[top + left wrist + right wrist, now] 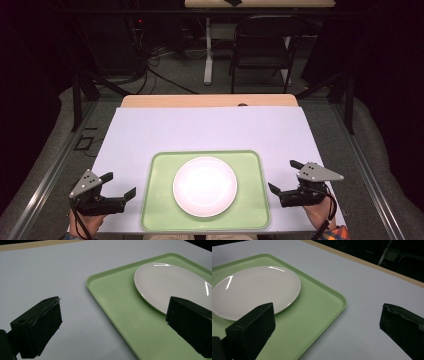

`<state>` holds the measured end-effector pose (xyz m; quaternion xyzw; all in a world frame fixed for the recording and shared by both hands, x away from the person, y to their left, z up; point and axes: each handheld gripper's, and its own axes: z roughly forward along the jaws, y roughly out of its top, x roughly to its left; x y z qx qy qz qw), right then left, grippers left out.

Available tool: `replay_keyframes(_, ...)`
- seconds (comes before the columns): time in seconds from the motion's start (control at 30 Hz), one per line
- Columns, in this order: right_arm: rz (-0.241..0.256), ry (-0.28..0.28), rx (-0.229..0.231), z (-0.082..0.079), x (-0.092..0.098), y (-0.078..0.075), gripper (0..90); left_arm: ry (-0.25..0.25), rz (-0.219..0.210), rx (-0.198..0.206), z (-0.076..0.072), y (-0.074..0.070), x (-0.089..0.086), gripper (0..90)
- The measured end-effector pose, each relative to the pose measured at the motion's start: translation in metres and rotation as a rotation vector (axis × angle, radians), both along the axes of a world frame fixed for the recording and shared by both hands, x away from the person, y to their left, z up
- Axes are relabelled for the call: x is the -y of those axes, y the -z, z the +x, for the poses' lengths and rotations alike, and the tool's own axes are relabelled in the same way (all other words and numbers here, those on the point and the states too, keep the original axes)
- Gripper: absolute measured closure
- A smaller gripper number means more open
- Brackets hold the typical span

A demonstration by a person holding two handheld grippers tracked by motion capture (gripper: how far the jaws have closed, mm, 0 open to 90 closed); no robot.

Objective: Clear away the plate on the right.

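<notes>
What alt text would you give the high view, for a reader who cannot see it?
A white plate sits in the middle of a green tray on a pale table. An open left gripper and an open right gripper, each held in a hand, flank the tray. A dark chair stands beyond.

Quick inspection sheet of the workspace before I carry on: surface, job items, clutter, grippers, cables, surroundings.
Surface: white tabletop, bare around the tray; wooden edge at the far side.
Job's things: green tray at the near middle; white plate lying on it, nothing on the plate.
Clutter: nothing seen.
Grippers: left gripper open, left of the tray; right gripper open, right of the tray; both hold nothing.
Cables: one trails from each gripper; more lie on the floor beyond the table.
Surroundings: black chair and a table leg behind; dark room.
</notes>
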<state>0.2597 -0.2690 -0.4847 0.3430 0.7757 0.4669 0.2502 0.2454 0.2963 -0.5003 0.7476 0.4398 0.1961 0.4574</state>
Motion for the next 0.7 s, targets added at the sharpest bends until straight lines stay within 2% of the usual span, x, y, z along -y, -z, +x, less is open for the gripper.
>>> replay_keyframes(0.1, -0.004, 0.02, -0.009, -0.005, 0.01, 0.003, 0.0, -0.006, -0.001, 0.004, -0.003, 0.003, -0.006, 0.0)
replay_keyframes(0.23, 0.016, 0.06, -0.028, -0.012, 0.024, 0.008, 0.0, -0.012, -0.005, 0.009, -0.008, 0.007, -0.013, 0.0)
replay_keyframes(0.4, 0.046, 0.086, -0.055, -0.025, 0.034, 0.016, 0.0, -0.038, 0.0, -0.011, -0.012, 0.012, -0.02, 0.0)
replay_keyframes(0.5, 0.045, 0.1, -0.101, -0.03, 0.036, 0.022, 0.0, -0.052, -0.011, -0.035, -0.012, 0.014, -0.022, 0.0)
replay_keyframes(0.6, 0.036, 0.083, -0.1, -0.033, 0.036, 0.022, 0.0, -0.053, 0.004, -0.038, -0.01, 0.015, -0.02, 0.0)
replay_keyframes(0.7, 0.031, 0.06, -0.07, -0.035, 0.032, 0.02, 0.0, -0.053, 0.02, -0.049, -0.008, 0.017, -0.018, 0.0)
